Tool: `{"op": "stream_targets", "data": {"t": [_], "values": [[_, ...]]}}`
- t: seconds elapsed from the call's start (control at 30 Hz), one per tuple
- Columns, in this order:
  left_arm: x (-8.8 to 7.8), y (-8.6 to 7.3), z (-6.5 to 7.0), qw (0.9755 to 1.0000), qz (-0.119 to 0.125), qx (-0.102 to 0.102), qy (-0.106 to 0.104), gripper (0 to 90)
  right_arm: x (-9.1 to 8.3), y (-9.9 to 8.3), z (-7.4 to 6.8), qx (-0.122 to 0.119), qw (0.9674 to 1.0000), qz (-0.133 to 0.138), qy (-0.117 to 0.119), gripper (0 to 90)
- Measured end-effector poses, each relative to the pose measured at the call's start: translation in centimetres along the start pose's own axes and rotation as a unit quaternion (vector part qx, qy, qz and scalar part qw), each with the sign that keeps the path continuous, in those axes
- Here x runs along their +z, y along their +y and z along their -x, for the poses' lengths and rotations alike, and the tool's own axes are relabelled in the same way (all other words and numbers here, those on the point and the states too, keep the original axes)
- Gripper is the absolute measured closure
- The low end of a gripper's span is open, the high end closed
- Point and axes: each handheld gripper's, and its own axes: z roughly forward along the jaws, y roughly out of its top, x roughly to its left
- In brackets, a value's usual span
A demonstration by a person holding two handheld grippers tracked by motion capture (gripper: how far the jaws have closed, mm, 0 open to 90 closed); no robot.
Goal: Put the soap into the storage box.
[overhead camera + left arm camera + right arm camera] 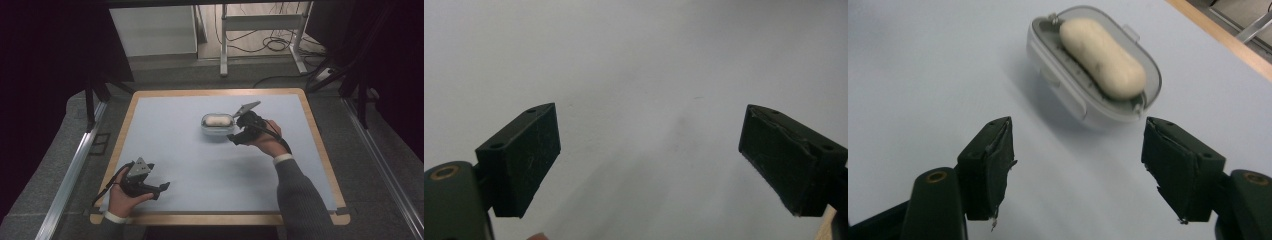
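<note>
A cream oval soap bar [216,120] [1102,57] lies in a clear oval soap dish [217,131] [1058,62] near the middle of the pale blue table top. My right gripper [233,138] [1078,170] stands open just right of the dish, jaws wide apart with nothing between them. My left gripper [163,187] [649,165] rests open near the front left of the table, over bare surface, far from the dish.
The table [165,150] has a wooden rim [210,218]. Behind it stand a white metal frame [260,22] and loose cables [277,45] on the floor. Dark stands [92,100] flank both sides.
</note>
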Motion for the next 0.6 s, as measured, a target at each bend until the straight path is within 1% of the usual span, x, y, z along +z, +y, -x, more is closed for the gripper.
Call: {"op": "stream_targets", "data": {"t": [0.07,0.1,0.13,0.17,0.27,0.3,0.37,0.4,0.5,0.6], "values": [[0.1,0.0,0.0,1.0,0.0,-0.001,0.001,10.2,-0.7,-1.4,-0.2,0.009,0.9999,0.01,-0.003,27.9],[0.1,0.0,0.0,1.0,0.0,-0.001,0.001,10.2,-0.7,-1.4,-0.2,0.009,0.9999,0.01,-0.003,27.9],[0.1,0.0,0.0,1.0,-0.002,0.0,0.001,10.2,-1.3,-2.9,-0.4,0.014,0.9997,0.018,-0.007,27.6],[0.2,0.0,0.0,1.0,-0.002,0.0,0.001,10.2,-1.6,-3.7,-0.5,0.021,0.9995,0.021,-0.007,27.6],[0.2,0.0,0.1,1.0,-0.003,-0.002,0.001,10.2,-2.3,-5.9,-0.6,0.04,0.9986,0.034,-0.008,27.5],[0.2,0.0,0.1,1.0,-0.003,-0.002,0.001,10.2,-2.3,-5.9,-0.6,0.04,0.9986,0.034,-0.008,27.5],[0.2,0.0,0.0,1.0,-0.002,0.0,0.002,10.2,-2.8,-7.5,-0.6,0.055,0.9976,0.042,-0.011,27.4],[0.2,0.0,0.0,1.0,-0.002,0.0,0.002,10.2,-3.2,-8.9,-0.8,0.061,0.9971,0.043,-0.017,27.1],[0.2,0.0,0.0,1.0,-0.003,0.0,0.003,10.2,-3.7,-10.7,-1.0,0.07,0.9961,0.043,-0.032,26.8],[0.3,0.0,0.1,1.0,-0.004,-0.001,0.002,10.2,-4.3,-12.4,-1.0,0.09,0.9942,0.047,-0.036,26.6]]}}
